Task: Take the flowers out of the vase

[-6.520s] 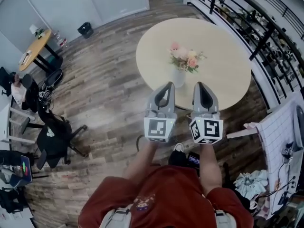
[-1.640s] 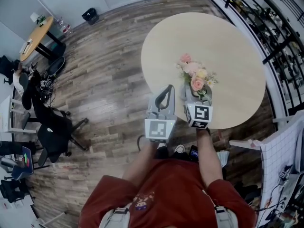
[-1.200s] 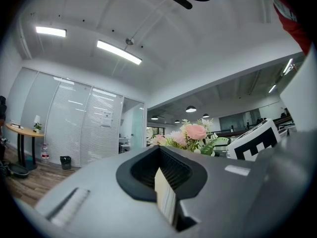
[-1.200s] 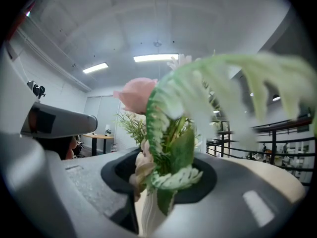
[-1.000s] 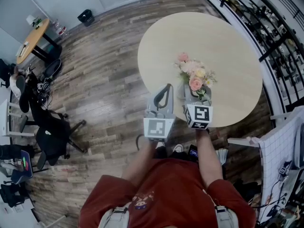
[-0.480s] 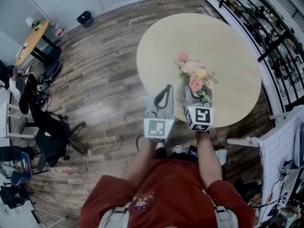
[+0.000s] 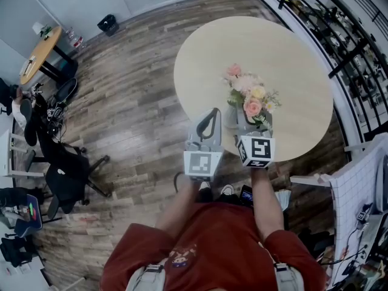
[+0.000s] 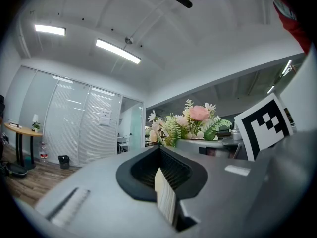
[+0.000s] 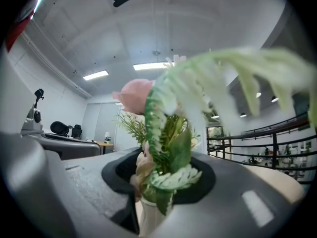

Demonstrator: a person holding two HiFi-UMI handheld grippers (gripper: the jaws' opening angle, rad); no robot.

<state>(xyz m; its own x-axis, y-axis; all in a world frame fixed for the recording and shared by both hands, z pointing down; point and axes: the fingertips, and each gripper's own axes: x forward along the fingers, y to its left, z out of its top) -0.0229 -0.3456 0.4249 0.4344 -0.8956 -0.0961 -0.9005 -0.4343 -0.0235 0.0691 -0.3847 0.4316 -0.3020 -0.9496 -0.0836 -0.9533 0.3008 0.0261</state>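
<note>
A bunch of pink and cream flowers [image 7: 248, 99] with green fern leaves stands at the near edge of the round beige table [image 7: 273, 47]. My right gripper [image 7: 253, 126] is shut on its stems, just under the blooms. In the right gripper view the stems and leaves [image 9: 168, 133] fill the gap between the jaws, with the white vase top [image 9: 147, 219] right below. The white vase [image 7: 230, 120] shows beside that gripper in the head view. My left gripper [image 7: 211, 115] hangs left of the vase, shut with nothing in it, and the flowers [image 8: 190, 120] show beyond its tips [image 8: 161, 167].
A black railing [image 7: 357, 17] with shelves runs along the right behind the table. A white grid board [image 7: 364, 174] stands at the right near the person. To the left on the wood floor are an office chair [image 7: 66, 174], a small round table [image 7: 39, 56] and a black bin [image 7: 109, 24].
My right gripper has risen a little with the bunch of flowers held in it. The left gripper has stayed where it was.
</note>
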